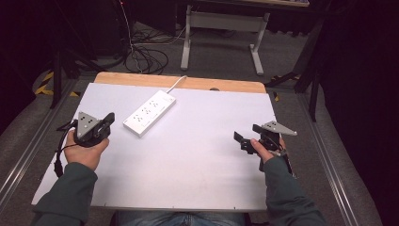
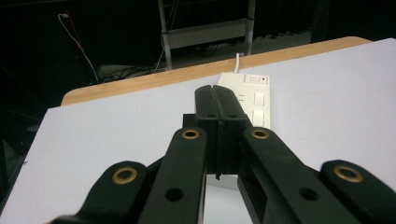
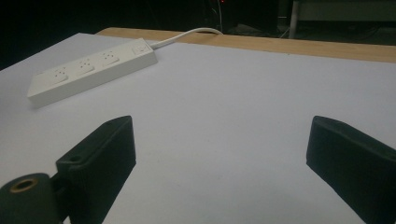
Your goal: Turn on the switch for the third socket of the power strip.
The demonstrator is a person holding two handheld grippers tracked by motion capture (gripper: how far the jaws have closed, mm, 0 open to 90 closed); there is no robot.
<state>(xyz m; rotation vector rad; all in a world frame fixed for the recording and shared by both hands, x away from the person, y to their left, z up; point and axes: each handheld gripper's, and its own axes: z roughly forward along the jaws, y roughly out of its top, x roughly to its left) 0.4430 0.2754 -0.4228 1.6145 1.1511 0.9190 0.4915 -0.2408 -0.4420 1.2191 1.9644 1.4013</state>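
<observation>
A white power strip (image 1: 149, 113) lies aslant on the white table top at the back left, its cord running off over the far edge. It is also in the left gripper view, power strip (image 2: 254, 100), and in the right gripper view, power strip (image 3: 91, 70). My left gripper (image 1: 109, 119) is held at the table's left, just left of the strip; its jaws are pressed together with nothing between them, left gripper (image 2: 216, 100). My right gripper (image 1: 245, 135) hovers at the right side with its jaws spread wide and empty, right gripper (image 3: 219, 149).
A white sheet (image 1: 197, 155) covers the table, leaving a wooden strip (image 1: 188, 83) bare along the far edge. Beyond it stand a table frame (image 1: 221, 28) and loose cables (image 1: 146, 59) on the floor. The surroundings are dark.
</observation>
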